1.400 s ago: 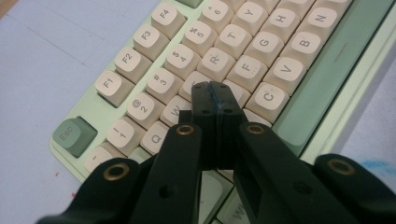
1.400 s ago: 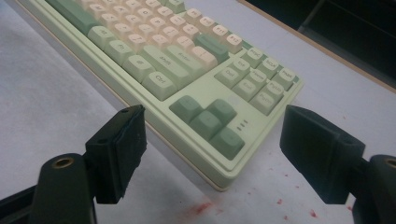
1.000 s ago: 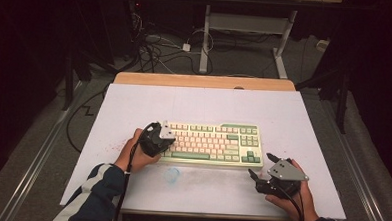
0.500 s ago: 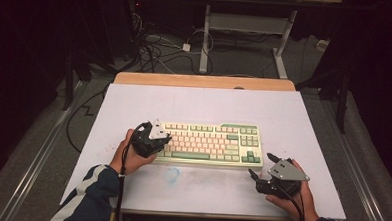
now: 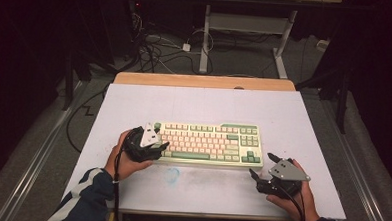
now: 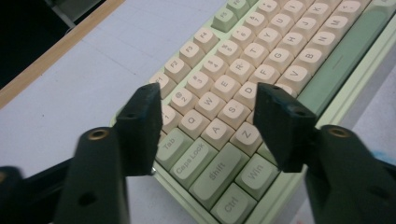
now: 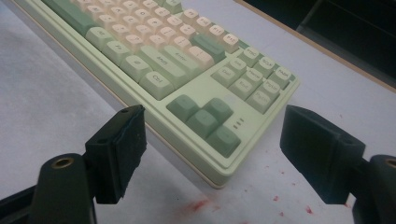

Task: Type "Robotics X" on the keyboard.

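A pale green keyboard (image 5: 207, 143) with cream and green keys lies across the middle of the white table. My left gripper (image 5: 162, 148) hovers at its left end, held from the left by a hand in a dark sleeve. Its jaws have just been opening and now stand apart. In the left gripper view, the left gripper (image 6: 208, 93) frames the keyboard's (image 6: 243, 70) W, A and S keys without pressing on anything. My right gripper (image 5: 260, 163) is open near the front right corner. In the right gripper view, the right gripper (image 7: 212, 114) points at the keyboard's (image 7: 187, 60) arrow keys.
The white table top (image 5: 204, 106) has a wooden strip (image 5: 205, 82) along its far edge. A faint blue smudge (image 5: 171, 174) marks the surface in front of the keyboard, and red specks (image 7: 201, 204) lie near its right corner. Cables (image 5: 156, 48) and desk legs stand on the floor beyond.
My left gripper has drawn back a little to the left at the keyboard's left end and its jaws have opened. The right gripper has stayed where it was.
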The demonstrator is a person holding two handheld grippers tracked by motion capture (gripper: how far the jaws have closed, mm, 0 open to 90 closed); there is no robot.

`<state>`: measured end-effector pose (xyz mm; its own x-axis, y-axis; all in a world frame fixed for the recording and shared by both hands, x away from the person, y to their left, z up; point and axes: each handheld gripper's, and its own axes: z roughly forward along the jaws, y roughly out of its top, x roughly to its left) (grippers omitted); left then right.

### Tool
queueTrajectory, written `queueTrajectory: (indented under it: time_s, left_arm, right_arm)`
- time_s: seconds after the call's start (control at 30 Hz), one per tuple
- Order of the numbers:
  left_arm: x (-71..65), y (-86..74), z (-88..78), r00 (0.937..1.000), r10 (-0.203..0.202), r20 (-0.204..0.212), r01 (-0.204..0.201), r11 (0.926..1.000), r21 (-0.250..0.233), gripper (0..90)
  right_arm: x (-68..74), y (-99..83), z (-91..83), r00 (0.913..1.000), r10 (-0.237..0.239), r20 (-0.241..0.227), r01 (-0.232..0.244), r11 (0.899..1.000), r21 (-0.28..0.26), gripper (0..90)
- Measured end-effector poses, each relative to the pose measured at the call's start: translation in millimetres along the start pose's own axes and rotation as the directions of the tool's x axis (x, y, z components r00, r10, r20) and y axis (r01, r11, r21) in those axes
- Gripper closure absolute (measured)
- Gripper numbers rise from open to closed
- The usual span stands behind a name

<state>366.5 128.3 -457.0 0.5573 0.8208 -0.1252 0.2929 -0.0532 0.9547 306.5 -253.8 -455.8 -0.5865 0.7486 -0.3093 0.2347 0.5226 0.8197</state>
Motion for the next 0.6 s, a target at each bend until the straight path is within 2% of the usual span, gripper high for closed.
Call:
queueTrajectory:
  time_s: [0.13, 0.23, 0.4, 0.6]
  left_arm:
    - [1.2, -4.8, -3.5, 0.9999, -0.002, -0.013, 0.002, 0.9999, -0.016, 24.0]
    - [2.7, -8.1, -7.6, 0.9998, -0.002, -0.020, 0.001, 0.9998, -0.022, 21.0]
    - [5.7, -14.6, -16.3, 0.9998, 0.000, -0.021, 0.000, 1.0000, -0.007, 19.3]
    - [9.2, -21.8, -23.7, 0.9991, 0.000, -0.042, 0.000, 1.0000, 0.008, 19.3]
  right_arm:
    - [-0.4, 0.1, -0.4, 1.0000, 0.001, 0.002, -0.001, 1.000, -0.001, 23.3]
    - [-0.5, 0.2, -0.6, 1.0000, 0.002, 0.004, -0.002, 1.000, -0.003, 23.2]
    - [-0.4, 0.3, -0.6, 1.0000, -0.003, 0.004, 0.003, 1.000, -0.004, 23.1]
    - [0.3, 0.7, -0.7, 1.0000, -0.003, 0.005, 0.003, 1.000, -0.003, 23.1]
